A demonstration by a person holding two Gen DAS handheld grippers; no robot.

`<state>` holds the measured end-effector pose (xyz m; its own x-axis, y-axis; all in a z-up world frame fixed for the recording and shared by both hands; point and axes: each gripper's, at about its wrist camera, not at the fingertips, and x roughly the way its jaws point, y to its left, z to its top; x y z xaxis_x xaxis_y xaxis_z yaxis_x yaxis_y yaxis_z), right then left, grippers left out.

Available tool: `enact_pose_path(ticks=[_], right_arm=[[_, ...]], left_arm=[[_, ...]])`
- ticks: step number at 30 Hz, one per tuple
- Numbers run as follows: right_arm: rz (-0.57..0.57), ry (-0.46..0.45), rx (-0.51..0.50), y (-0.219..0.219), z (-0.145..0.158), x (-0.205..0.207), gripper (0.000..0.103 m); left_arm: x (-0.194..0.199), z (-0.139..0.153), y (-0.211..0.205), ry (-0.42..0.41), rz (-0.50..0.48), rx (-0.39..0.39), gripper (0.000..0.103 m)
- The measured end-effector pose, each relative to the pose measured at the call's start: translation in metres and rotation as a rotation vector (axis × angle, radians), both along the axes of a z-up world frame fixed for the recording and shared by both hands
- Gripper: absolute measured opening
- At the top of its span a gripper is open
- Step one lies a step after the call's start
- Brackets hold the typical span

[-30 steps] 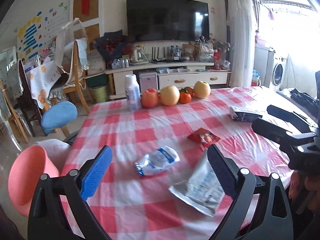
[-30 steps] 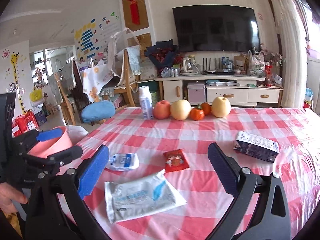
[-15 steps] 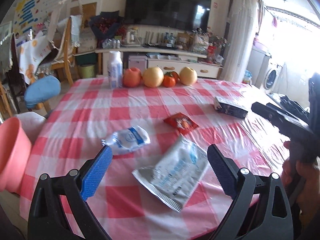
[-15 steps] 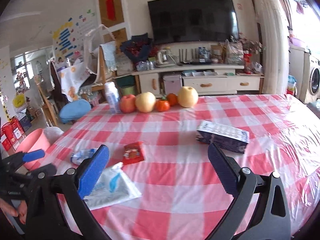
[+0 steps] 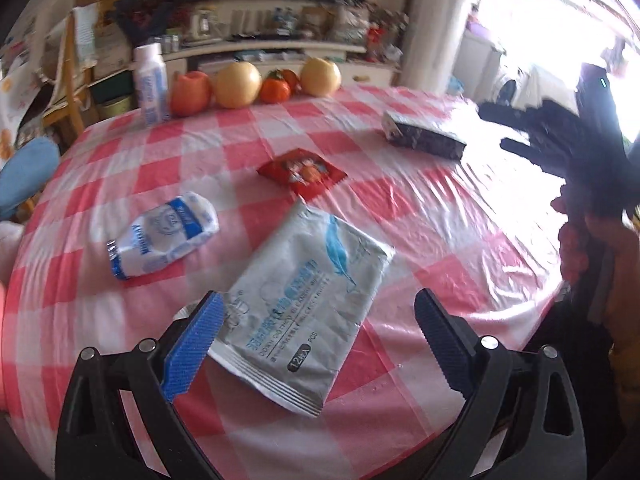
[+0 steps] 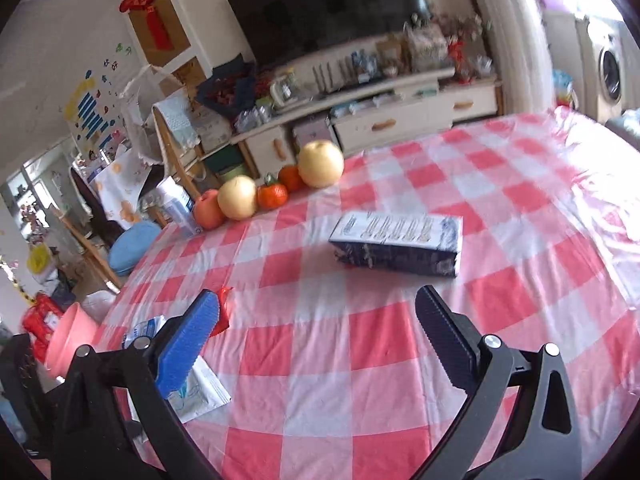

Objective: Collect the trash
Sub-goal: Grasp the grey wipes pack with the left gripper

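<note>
Between the spread fingers of the left gripper (image 5: 316, 336), closest of all, lies a grey wet-wipe pouch (image 5: 308, 304), flat on the red-and-white checked tablecloth (image 5: 440, 240); its near corner sits just beside the blue left pad, and the jaws stand wide apart with nothing held. Slightly farther and off to the gripper's left rests a crumpled white-and-blue packet (image 5: 160, 236), apart from the pouch. Straight ahead beyond the pouch's far tip is a small red snack wrapper (image 5: 302, 172), and farther to the right a dark blue carton (image 5: 424, 136) lies on its side. At the right edge of that view a hand (image 5: 592, 248) grips the black handle of the other tool, raised above the table's edge. The right gripper (image 6: 318, 330) is likewise fully spread and empty, tilted so the table slopes in its view; only bare cloth lies between its fingers, with the carton (image 6: 396, 244) ahead and a little right of centre. Behind its left finger peek the pouch's corner (image 6: 200, 392), the packet (image 6: 142, 330) and the red wrapper (image 6: 224, 308). Low to its far left stands a pink bin (image 6: 70, 340) off the table. Along the far table edge sit a white bottle (image 5: 151, 84) and a row of fruit (image 5: 256, 84).
</note>
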<state>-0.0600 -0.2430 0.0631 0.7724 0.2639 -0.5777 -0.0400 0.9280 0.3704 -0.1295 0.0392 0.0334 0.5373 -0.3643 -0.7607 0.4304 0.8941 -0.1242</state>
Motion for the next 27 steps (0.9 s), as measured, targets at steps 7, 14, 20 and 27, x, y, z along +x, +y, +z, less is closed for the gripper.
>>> enact_pose_path(ticks=[7, 14, 20, 27], right_arm=[[0.091, 0.051, -0.003, 0.015, -0.008, 0.016, 0.099], [0.143, 0.095, 0.013, 0.022, -0.017, 0.030, 0.099], [0.223, 0.127, 0.003, 0.044, -0.024, 0.042, 0.099], [0.279, 0.145, -0.018, 0.059, -0.029, 0.048, 0.099]], left_arm=[[0.025, -0.017, -0.019, 0.063, -0.166, 0.144, 0.095], [0.036, -0.011, -0.027, 0.015, -0.232, 0.251, 0.095], [0.044, -0.009, -0.030, -0.022, -0.352, 0.330, 0.095], [0.068, -0.019, -0.027, 0.134, -0.495, 0.210, 0.095]])
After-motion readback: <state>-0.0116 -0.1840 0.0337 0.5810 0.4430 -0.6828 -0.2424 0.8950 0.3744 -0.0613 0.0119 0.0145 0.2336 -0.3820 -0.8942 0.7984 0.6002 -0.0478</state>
